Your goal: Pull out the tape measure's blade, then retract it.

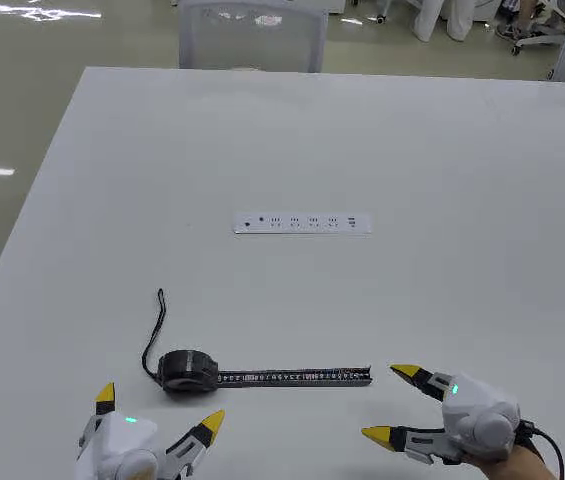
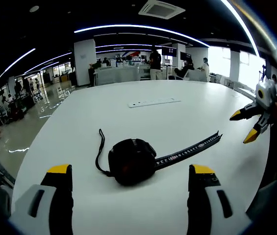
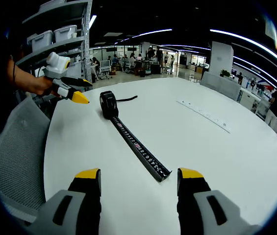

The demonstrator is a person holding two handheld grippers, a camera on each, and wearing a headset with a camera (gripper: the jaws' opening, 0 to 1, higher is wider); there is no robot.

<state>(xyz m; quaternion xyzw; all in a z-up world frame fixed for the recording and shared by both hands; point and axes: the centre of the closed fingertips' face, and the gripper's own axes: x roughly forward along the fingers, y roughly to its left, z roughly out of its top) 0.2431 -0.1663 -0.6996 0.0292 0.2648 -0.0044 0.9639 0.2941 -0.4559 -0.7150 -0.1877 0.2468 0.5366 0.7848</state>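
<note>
Tape measure (image 1: pixel 187 370), blade (image 1: pixel 292 377) out; left gripper (image 1: pixel 159 406), right gripper (image 1: pixel 391 402) gape empty; power strip (image 1: pixel 302 223) beyond.

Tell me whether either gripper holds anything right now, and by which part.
Nothing is held. The left gripper and right gripper are both open, clear of the black tape measure, whose dark blade lies extended on the white table.

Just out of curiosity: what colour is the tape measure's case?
The tape measure's case is black; it shows best in the left gripper view.
</note>
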